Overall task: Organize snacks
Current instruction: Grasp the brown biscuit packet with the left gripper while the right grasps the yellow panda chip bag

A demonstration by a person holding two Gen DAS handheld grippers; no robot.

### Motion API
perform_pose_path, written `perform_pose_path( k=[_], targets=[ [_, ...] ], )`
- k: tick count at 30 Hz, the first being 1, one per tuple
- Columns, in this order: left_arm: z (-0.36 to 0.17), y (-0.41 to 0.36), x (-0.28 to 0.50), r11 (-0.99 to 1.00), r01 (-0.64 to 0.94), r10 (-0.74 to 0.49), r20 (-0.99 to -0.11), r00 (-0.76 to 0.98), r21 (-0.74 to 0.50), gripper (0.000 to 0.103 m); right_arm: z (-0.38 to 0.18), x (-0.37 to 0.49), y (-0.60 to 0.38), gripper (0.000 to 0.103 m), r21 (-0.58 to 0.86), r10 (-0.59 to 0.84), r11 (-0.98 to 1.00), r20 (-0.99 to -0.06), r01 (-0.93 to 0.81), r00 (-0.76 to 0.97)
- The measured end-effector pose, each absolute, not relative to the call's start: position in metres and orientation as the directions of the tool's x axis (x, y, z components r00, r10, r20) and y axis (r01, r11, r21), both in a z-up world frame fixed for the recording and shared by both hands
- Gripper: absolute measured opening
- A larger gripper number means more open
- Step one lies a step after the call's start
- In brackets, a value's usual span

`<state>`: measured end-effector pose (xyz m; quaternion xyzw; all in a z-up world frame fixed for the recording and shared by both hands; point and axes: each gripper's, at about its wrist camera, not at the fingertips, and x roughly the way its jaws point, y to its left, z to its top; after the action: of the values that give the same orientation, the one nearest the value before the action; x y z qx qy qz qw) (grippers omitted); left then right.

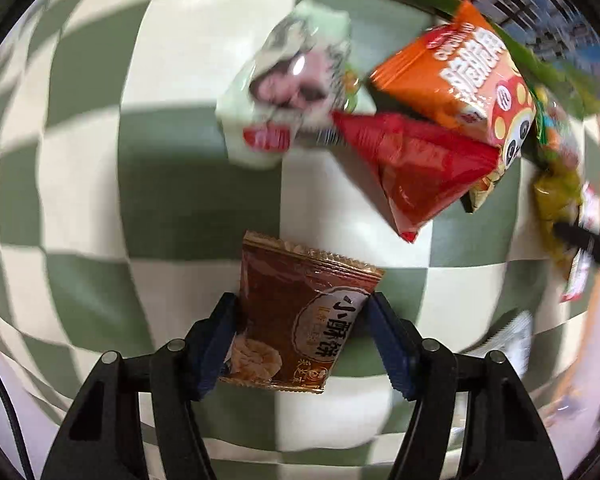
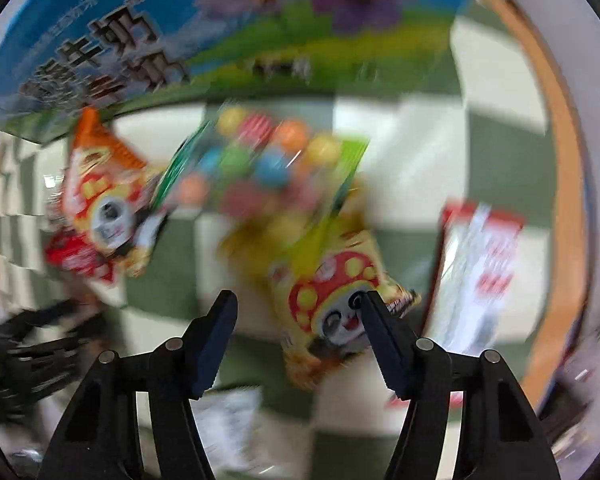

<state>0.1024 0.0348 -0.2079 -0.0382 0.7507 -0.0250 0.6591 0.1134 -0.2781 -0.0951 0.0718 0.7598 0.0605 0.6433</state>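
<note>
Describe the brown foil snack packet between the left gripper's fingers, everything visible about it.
The brown foil snack packet is a flat, glossy, roughly square sachet with crimped golden edges, a round cream label bearing dark Chinese characters, and a picture of a pale pastry at its lower left. It sits tilted between the blue-padded fingers of the left gripper, which press on its two sides. Below it lies the green-and-white checked cloth. No other snack touches it.

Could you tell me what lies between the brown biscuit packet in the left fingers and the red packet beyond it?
Only bare checkered cloth separates the brown biscuit packet from the red packet, seen in the left wrist view.
</note>
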Motion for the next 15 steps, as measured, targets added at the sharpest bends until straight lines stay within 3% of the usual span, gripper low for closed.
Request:
perform_pose_path(
  k=[3,6,10,12,14,15],
  targets=[
    [-0.212,0.037,0.095,0.994,-0.013,-0.109,-0.985,-0.136,-0.108,0.064,-0.096,0.103,-0.276,0.068,0.298,0.312,0.95,-0.925,0.096,-0.216],
    [-0.214,0.032,0.087,0.994,0.037,-0.098,-0.984,-0.149,-0.104,0.065,-0.09,0.104,-0.275,0.083,0.249,0.26,0.965,-0.949,0.081,-0.177],
    [-0.217,0.02,0.083,0.992,0.1,-0.061,-0.985,-0.162,-0.078,0.066,-0.098,0.117,-0.286,0.084,0.197,0.213,0.972,-0.969,0.128,-0.128],
    [-0.216,0.013,0.082,0.991,0.117,-0.042,-0.986,-0.16,-0.061,0.066,-0.106,0.125,-0.292,0.083,0.174,0.191,0.975,-0.975,0.14,-0.117],
    [-0.215,0.005,0.08,0.994,0.1,-0.036,-0.989,-0.144,-0.051,0.063,-0.113,0.124,-0.296,0.067,0.137,0.152,0.981,-0.982,0.136,-0.108],
    [-0.213,0.007,0.078,0.996,0.074,-0.033,-0.991,-0.129,-0.043,0.06,-0.112,0.122,-0.296,0.067,0.133,0.145,0.984,-0.985,0.121,-0.094]
  ],
)
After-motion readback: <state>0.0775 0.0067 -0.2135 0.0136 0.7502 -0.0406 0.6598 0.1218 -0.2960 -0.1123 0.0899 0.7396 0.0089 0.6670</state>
